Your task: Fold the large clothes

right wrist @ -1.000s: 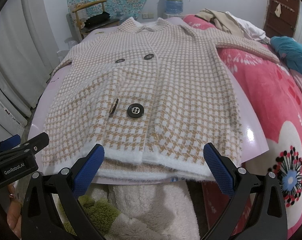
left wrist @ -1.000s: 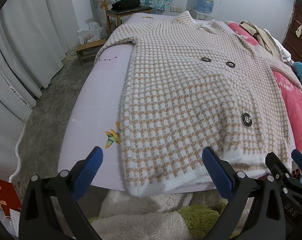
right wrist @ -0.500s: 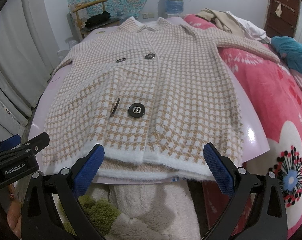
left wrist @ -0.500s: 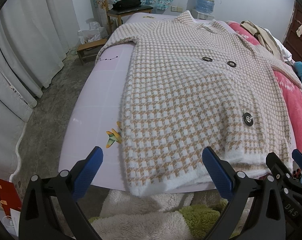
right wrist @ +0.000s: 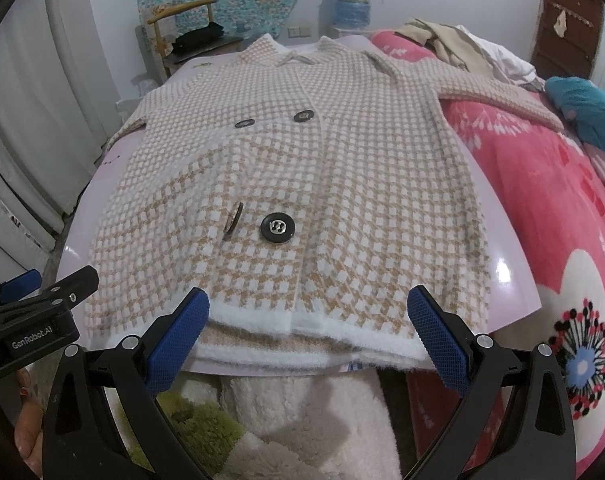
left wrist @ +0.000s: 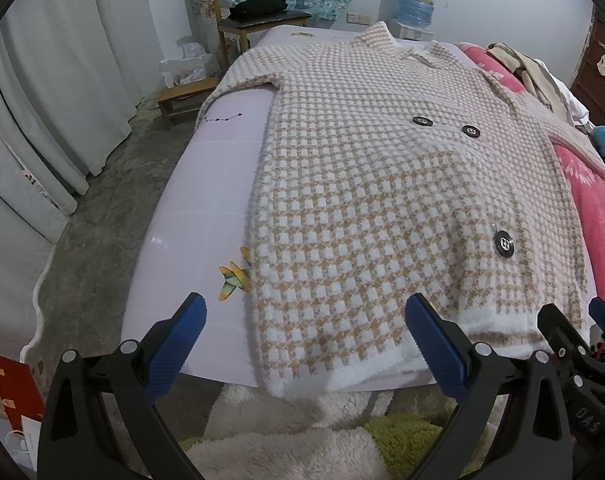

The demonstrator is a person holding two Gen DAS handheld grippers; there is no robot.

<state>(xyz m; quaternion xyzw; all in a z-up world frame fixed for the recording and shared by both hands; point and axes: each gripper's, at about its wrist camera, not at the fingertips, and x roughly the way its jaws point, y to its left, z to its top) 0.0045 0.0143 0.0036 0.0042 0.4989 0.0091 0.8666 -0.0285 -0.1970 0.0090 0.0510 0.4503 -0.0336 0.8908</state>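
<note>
The checked coat [left wrist: 402, 200] lies flat and unfolded on the lilac mat [left wrist: 206, 208], hem toward both grippers. The left gripper [left wrist: 306, 340] and right gripper [right wrist: 308, 332] are spread wide, holding nothing. Only the left view shows the bare mat beside the coat; only the right shows the pink blanket [right wrist: 550, 216]. Since a second ago, barely anything has shifted.

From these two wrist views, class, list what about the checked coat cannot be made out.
- Checked coat: back side hidden against the pink sheet, both views.
- Its far sleeve end: left wrist view, cut off at the frame's right edge.
- Second lower button: right wrist view, seen edge-on, face unreadable.
- Hem underlayer: right wrist view, covered by the front panels.
</note>
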